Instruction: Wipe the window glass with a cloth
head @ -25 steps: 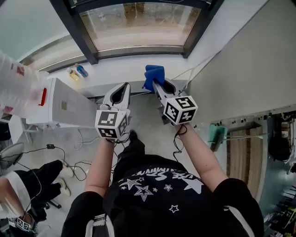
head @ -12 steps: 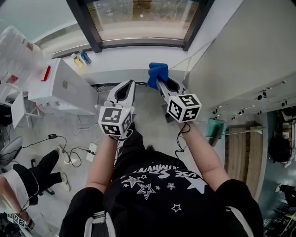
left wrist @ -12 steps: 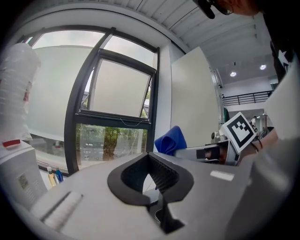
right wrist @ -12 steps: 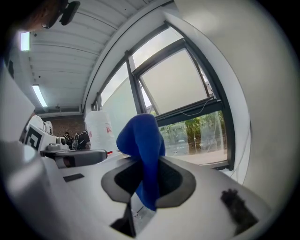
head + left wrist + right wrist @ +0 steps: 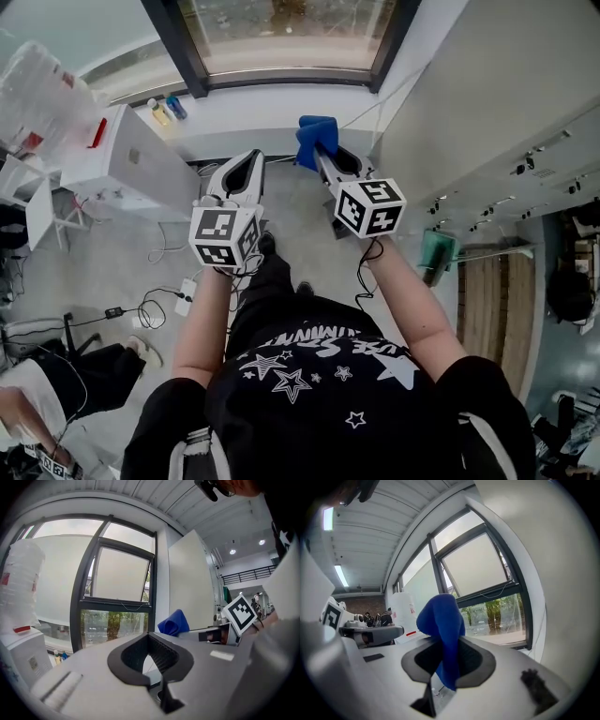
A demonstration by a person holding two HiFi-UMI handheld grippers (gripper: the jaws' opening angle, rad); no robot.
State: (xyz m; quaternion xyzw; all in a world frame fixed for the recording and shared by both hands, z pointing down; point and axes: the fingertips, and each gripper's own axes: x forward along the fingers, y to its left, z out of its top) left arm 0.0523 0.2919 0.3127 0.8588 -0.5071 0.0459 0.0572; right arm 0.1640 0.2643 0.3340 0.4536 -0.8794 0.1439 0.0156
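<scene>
Right hand-held gripper (image 5: 319, 157): jaws were clamped on a blue cloth (image 5: 314, 136). In the right gripper view the cloth (image 5: 440, 616) was pinched between the closed jaws of that hand-held gripper (image 5: 449, 644). Its bunched upper part rose above them and a short tail hung below.

Left hand-held gripper (image 5: 254, 156): jaws were drawn together at the tips, with nothing between them. This was confirmed in the left gripper view (image 5: 148, 637), where the cloth (image 5: 174, 622) appeared further right.

Both units were held side by side in front of the person, the right one slightly further forward, both pointed toward the window.

Window glass (image 5: 281, 33): it lay at the far side of the scene, set in a dark window frame (image 5: 183, 56) above a white sill (image 5: 253, 117). The cloth was short of the glass and not touching it.

Other items noted: two small bottles (image 5: 167, 111) stood on the left part of the sill. A white cabinet (image 5: 127, 169) stood below them at the left. Cables (image 5: 141, 309) lay on the floor (image 5: 103, 272).
</scene>
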